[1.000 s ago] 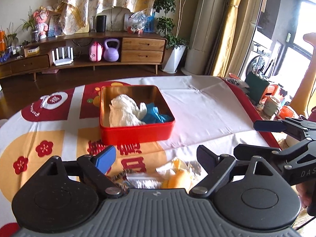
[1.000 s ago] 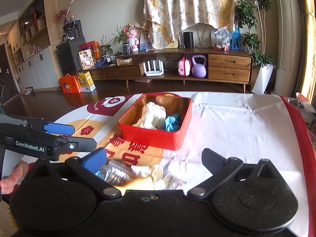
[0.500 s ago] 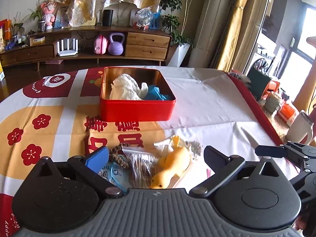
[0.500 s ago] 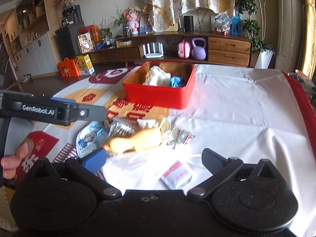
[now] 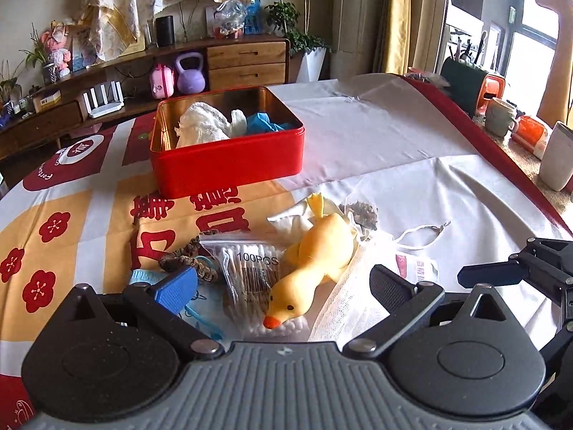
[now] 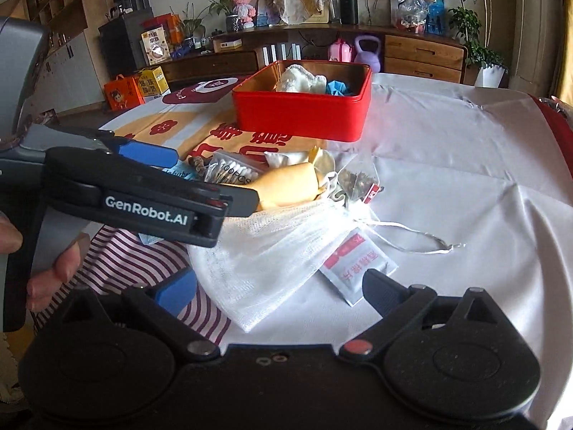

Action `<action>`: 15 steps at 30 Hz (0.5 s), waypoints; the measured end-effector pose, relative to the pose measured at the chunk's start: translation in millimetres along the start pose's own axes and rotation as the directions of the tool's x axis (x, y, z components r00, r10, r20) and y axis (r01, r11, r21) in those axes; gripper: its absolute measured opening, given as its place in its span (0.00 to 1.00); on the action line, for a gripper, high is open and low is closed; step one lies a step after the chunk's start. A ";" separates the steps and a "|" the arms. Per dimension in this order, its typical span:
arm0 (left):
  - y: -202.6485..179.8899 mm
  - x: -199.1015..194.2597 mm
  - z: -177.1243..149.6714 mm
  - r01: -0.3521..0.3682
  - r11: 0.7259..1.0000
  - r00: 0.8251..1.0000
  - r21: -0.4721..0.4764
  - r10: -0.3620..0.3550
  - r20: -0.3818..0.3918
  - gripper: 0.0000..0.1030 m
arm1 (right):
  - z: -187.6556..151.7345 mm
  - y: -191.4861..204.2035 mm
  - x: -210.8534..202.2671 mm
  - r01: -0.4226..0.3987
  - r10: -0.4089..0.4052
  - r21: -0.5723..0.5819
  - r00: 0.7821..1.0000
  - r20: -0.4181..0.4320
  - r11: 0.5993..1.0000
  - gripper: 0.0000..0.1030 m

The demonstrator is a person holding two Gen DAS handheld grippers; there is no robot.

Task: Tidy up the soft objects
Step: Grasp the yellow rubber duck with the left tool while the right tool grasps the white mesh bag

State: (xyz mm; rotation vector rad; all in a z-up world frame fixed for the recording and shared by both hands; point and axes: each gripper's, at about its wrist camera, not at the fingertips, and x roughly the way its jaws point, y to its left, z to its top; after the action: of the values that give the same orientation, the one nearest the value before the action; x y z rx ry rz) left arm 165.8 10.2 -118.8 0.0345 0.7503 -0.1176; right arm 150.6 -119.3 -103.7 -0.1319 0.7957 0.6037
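Red tin (image 5: 229, 165) with white cloth (image 5: 200, 127) and blue glove (image 5: 263, 123) inside

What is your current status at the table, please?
Both grippers, left and right, open, empty. Yellow duck on the pile, red tin beyond. Cotton swab bag beside duck.

The clothed table (image 5: 394, 136) bears a red tin (image 5: 229, 157), duck (image 5: 315, 254), swab bag (image 5: 247, 268).

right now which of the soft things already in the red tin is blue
The crumpled blue item on the right side of the red tin. The other thing inside, the cream-white cloth, fills the left and middle.
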 end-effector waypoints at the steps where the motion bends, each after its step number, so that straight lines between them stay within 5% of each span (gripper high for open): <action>1: -0.7 2.7 -0.8 -0.004 1.000 1.000 0.004 0.004 -0.002 1.00 | -0.4 0.2 1.7 -0.008 0.008 0.001 1.000 -0.004 1.000 0.95; 9: -5.1 15.4 2.8 -0.014 0.999 0.999 0.036 0.013 0.039 0.99 | -1.3 6.5 14.6 -0.020 0.020 -0.020 1.000 -0.017 1.000 0.81; 15: -16.6 25.4 7.1 0.012 0.994 0.999 0.105 -0.016 0.032 0.82 | -0.8 8.3 22.8 -0.019 0.018 -0.024 0.999 -0.035 1.000 0.70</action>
State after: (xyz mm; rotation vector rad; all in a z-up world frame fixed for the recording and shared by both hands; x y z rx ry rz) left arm 187.1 -9.3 -130.7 0.1268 0.7111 -0.1704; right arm 157.8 -102.3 -119.5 -0.1574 0.8242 0.6304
